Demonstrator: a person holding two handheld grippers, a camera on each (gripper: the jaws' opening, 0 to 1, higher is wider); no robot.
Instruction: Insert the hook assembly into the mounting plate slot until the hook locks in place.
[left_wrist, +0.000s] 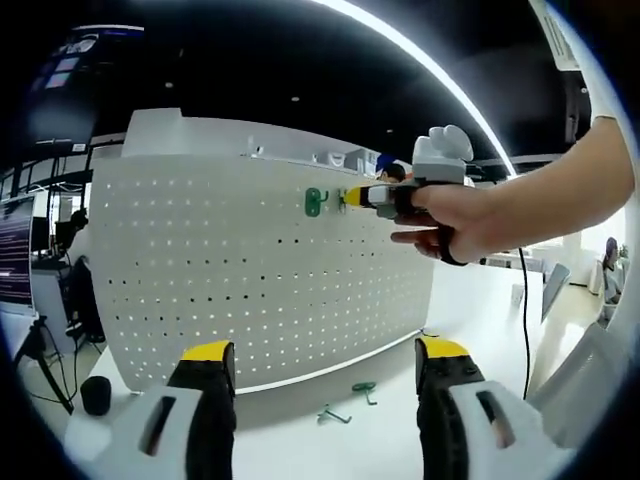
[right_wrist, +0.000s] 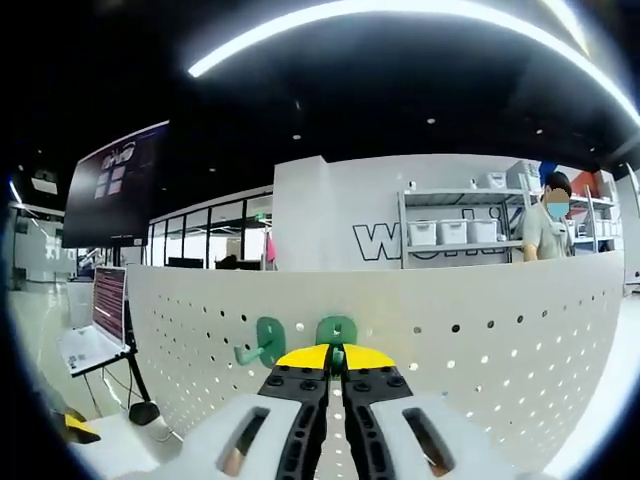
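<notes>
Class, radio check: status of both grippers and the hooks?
Left gripper open, low, off the pegboard. Right gripper shut on green hook at board. One hook mounted; two spares on table.

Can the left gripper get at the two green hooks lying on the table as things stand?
Probably yes. The left gripper is open and the loose hooks lie on the table between its jaws, ahead of them, in front of the pegboard, with nothing in between.

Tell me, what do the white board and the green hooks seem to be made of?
The board looks like thin painted sheet metal, matte white, punched with regular holes, though plastic is possible. The hooks look like moulded plastic: uniform green, smooth, slightly glossy. The right hand-held gripper is shut on one.
</notes>
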